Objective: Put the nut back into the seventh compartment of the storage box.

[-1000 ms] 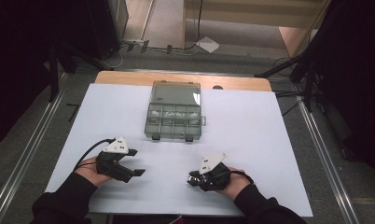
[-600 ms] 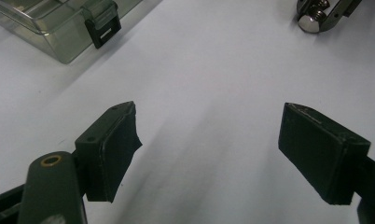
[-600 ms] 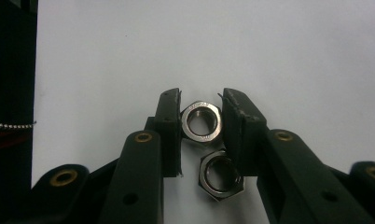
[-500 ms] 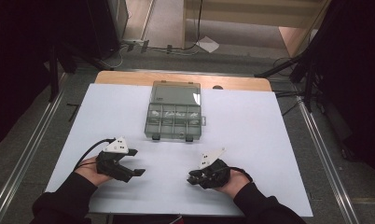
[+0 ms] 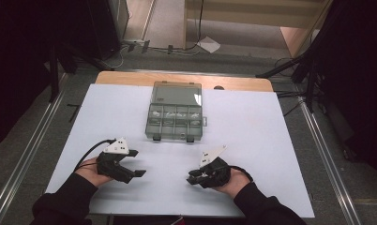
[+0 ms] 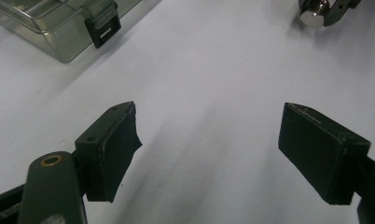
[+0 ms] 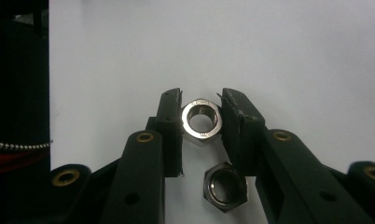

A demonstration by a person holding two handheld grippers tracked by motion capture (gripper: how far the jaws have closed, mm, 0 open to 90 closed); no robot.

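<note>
In the right gripper view my right gripper (image 7: pixel 202 116) is shut on a shiny steel hex nut (image 7: pixel 200 135), both black pads pressing its flat sides just above the white table. A second hex nut (image 7: pixel 225 204) lies flat on the table closer in, between the jaw arms and untouched. From above, the right gripper (image 5: pixel 192 178) sits low at the front right of the table, pointing left. My left gripper (image 5: pixel 138 164) rests at the front left. Its jaws stand wide apart in the left gripper view (image 6: pixel 209 140), with bare table between them.
A clear plastic compartment box (image 5: pixel 175 112) holding small parts sits at the middle back of the white table top (image 5: pixel 261 131); its front corner and black latch (image 6: pixel 101 29) appear ahead of the left gripper. A wooden table edge (image 5: pixel 130 77) runs behind it.
The right gripper has edged slightly to the left with the nut in it. The left gripper has stayed where it was.
</note>
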